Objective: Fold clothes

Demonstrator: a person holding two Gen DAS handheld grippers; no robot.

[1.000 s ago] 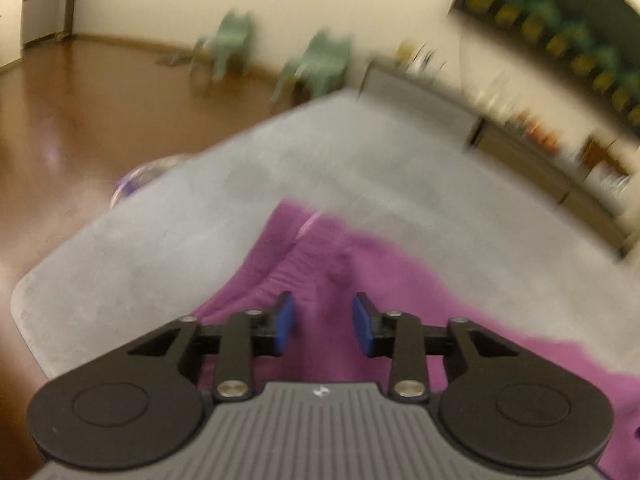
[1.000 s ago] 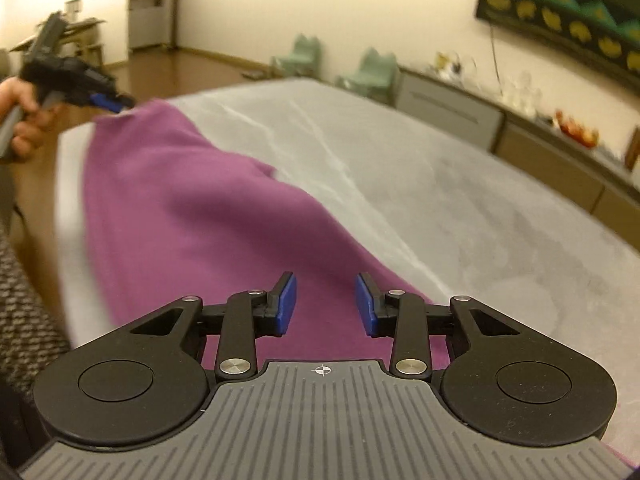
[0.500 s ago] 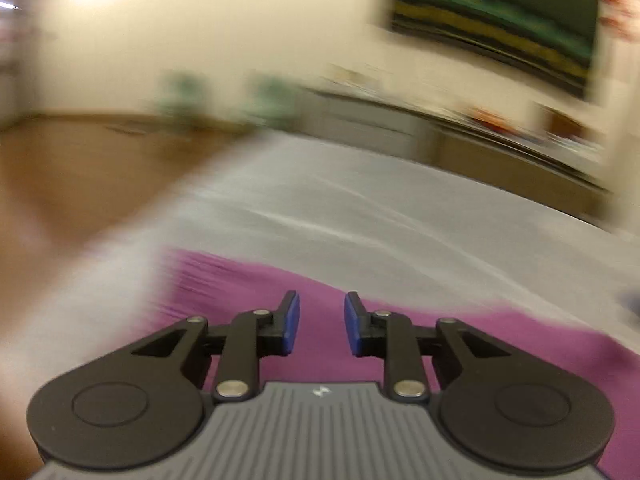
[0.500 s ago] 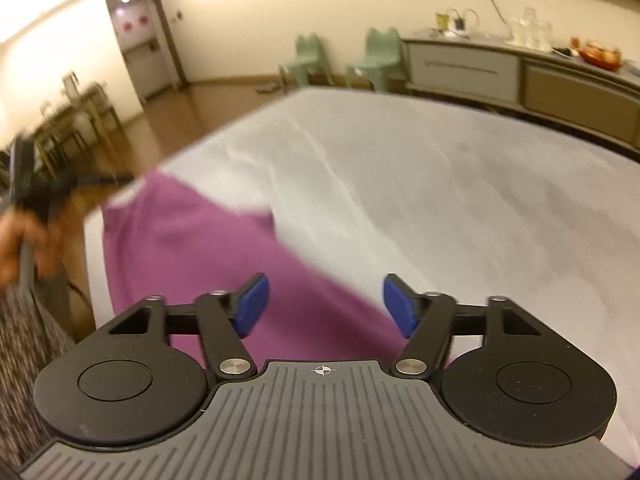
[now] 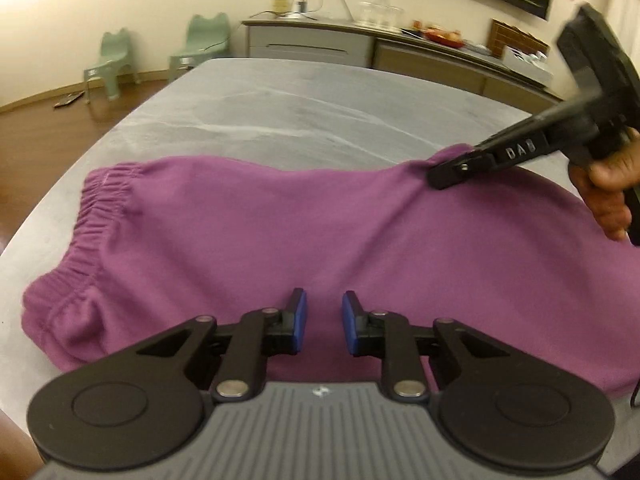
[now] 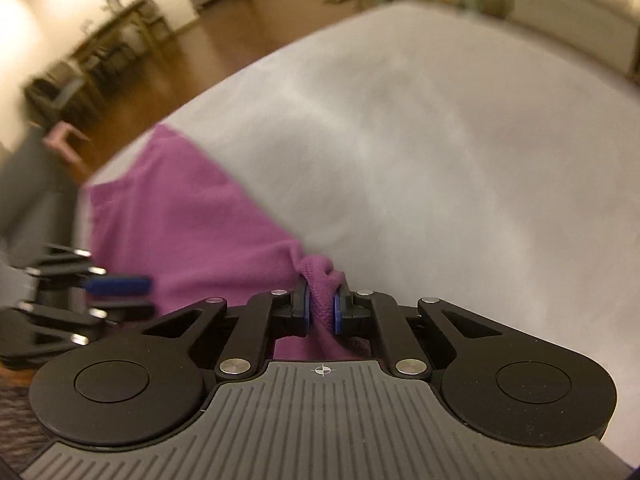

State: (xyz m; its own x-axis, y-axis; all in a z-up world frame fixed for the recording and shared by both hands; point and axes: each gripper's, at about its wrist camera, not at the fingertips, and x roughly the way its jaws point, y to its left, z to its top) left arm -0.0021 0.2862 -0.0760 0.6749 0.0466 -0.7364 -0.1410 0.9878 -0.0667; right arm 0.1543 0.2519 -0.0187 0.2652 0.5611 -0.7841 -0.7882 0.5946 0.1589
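1. Purple garment (image 5: 280, 232) lies spread across the middle of the left wrist view on a grey table (image 5: 320, 112). Its gathered elastic band (image 5: 100, 208) is at the left of the frame.
2. Left gripper (image 5: 323, 322), bottom centre of its own view: blue pads (image 5: 299, 316) apart with a clear gap, nothing between them. It hangs over the near edge of the garment; contact with the cloth cannot be judged.
3. Right gripper (image 6: 321, 310), bottom centre of the right wrist view: fingers closed on a bunched fold of the purple cloth, which bulges up between the pads.
4. In the left wrist view the right gripper enters from the right edge of the frame, its tip at the far edge of the garment. A hand (image 5: 608, 184) holds its handle.
5. In the right wrist view the garment runs from the clamped fold up toward the left of the frame; the left gripper shows blurred at the lower left edge.
6. Background, upper left of the left wrist view: two green chairs (image 5: 200, 44) on a wooden floor (image 5: 48, 136); a sideboard (image 5: 320, 46) with small items stands along the wall.
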